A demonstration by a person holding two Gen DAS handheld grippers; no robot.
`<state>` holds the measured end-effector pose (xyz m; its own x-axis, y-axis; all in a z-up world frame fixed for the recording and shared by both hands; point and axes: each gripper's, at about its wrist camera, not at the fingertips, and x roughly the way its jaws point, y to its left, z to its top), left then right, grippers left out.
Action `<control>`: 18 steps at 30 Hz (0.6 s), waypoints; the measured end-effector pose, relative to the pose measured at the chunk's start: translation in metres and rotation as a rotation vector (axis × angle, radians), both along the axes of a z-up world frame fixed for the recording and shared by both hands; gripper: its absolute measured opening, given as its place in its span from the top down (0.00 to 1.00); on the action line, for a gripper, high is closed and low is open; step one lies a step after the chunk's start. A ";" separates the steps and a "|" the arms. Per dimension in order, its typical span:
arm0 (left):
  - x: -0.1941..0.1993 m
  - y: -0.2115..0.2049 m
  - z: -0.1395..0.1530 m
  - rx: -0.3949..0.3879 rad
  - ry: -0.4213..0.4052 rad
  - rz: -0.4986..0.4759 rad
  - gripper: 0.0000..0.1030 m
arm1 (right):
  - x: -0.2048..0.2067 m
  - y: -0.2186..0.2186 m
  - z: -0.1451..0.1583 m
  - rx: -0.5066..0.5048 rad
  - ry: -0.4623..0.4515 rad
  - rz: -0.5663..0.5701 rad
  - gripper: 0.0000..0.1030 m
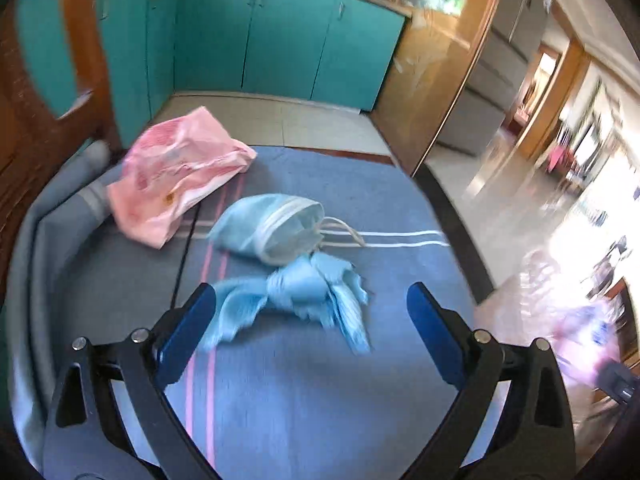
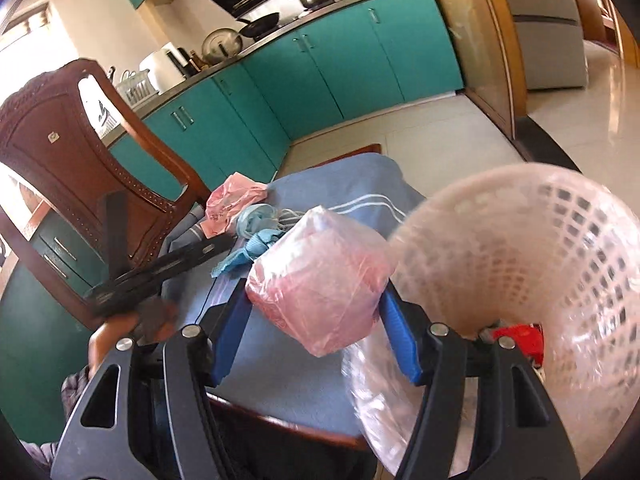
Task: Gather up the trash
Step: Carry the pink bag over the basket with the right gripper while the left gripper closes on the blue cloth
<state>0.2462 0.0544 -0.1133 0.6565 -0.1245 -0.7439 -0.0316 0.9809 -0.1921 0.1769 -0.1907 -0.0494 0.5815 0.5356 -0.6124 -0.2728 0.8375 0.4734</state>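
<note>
My right gripper (image 2: 316, 294) is shut on a pink plastic-wrapped bundle (image 2: 320, 276), held just above the table's near edge beside a white lattice basket (image 2: 520, 232). My left gripper (image 1: 311, 292) stands open right over a crumpled light-blue paper (image 1: 296, 286), its pads wide on either side and not touching it. Behind the paper lies a light-blue face mask (image 1: 276, 228) with white loops. A pink plastic bag (image 1: 180, 176) rests at the far left of the table. In the right wrist view the left gripper's black fingers (image 2: 188, 254) show spread apart over that pile.
The table wears a blue striped cloth (image 1: 320, 400). A carved wooden chair (image 2: 72, 152) stands at its left. The basket has a clear liner and a red item (image 2: 520, 340) inside. Teal cabinets (image 1: 280, 40) and tiled floor lie beyond. A person's hand (image 2: 104, 340) shows at lower left.
</note>
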 end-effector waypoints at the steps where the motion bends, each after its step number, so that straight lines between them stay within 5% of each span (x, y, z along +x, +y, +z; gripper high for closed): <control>1: 0.010 -0.001 -0.008 0.003 0.033 -0.009 0.07 | -0.003 -0.006 -0.001 -0.001 0.006 -0.010 0.39; 6: 0.025 0.005 -0.033 -0.059 0.131 -0.038 0.08 | -0.009 -0.028 -0.008 0.004 0.033 -0.038 0.39; 8: 0.023 0.007 -0.040 -0.043 0.140 -0.031 0.39 | -0.010 -0.031 -0.011 0.014 0.037 -0.042 0.39; 14: -0.007 0.004 -0.043 -0.015 0.113 -0.043 0.81 | -0.005 -0.030 -0.017 0.064 0.055 -0.045 0.38; 18: -0.036 0.000 -0.043 -0.039 0.118 -0.058 0.92 | -0.011 -0.026 -0.010 0.018 0.024 -0.047 0.38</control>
